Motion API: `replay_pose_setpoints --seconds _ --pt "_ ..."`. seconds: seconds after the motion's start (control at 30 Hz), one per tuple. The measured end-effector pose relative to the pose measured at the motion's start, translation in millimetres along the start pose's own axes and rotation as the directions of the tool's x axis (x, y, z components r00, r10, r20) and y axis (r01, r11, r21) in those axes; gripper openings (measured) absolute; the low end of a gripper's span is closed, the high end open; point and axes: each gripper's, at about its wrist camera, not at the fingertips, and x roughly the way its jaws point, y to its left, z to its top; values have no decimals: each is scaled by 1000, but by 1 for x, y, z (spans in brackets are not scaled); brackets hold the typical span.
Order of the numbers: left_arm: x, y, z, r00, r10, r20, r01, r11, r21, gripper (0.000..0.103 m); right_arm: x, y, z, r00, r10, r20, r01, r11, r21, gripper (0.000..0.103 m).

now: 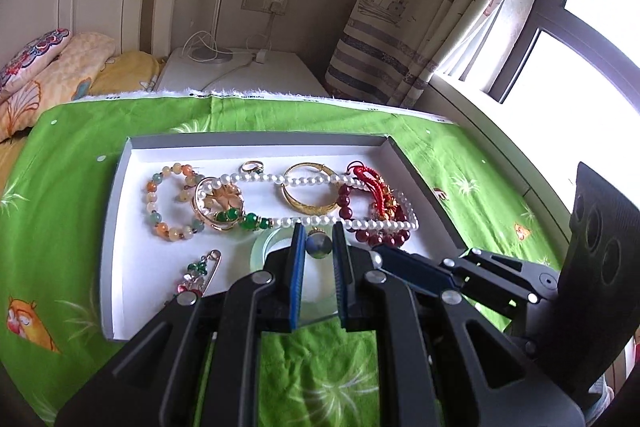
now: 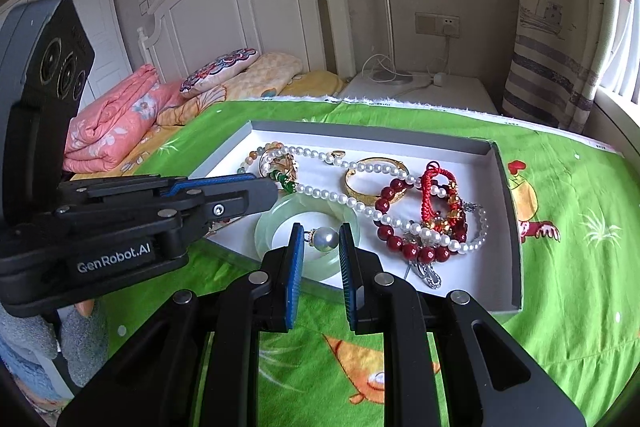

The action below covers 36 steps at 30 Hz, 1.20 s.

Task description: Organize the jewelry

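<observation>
So my white tray (image 1: 120, 211) sits flat on the green cloth, jewelry all piled in; pearl necklace (image 1: 304, 182) snakes across the gold bangle (image 1: 310, 205) and dark red bead bracelet (image 2: 404, 245); pale jade bangle (image 2: 276, 223) lies near the front edge; pastel bead bracelet (image 1: 154, 203) sits far left; red cord bracelet (image 2: 430, 187) is tangled on the right.

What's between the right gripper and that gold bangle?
The jade bangle and a pearl pendant lie nearer the right gripper, and the pearl necklace is draped across the gold bangle.
</observation>
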Motion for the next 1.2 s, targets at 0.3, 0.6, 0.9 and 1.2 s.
replay_pose_setpoints --seconds 0.3,0.6,0.9,1.2 --pt "15 6 2 1000 -9 -12 9 1000 -21 13 21 13 4 1000 8 -24 -10 999 -44 17" --pt "1 7 1 998 12 67 -10 999 -36 44 20 9 4 1000 19 -11 -20 1000 -17 22" --pt "-41 16 -11 960 149 236 -135 988 -76 94 0 -21 -3 998 23 52 -29 992 122 43" --pt "-83 13 -31 880 367 300 -352 930 -108 101 -43 -44 -26 989 13 150 -54 960 274 75"
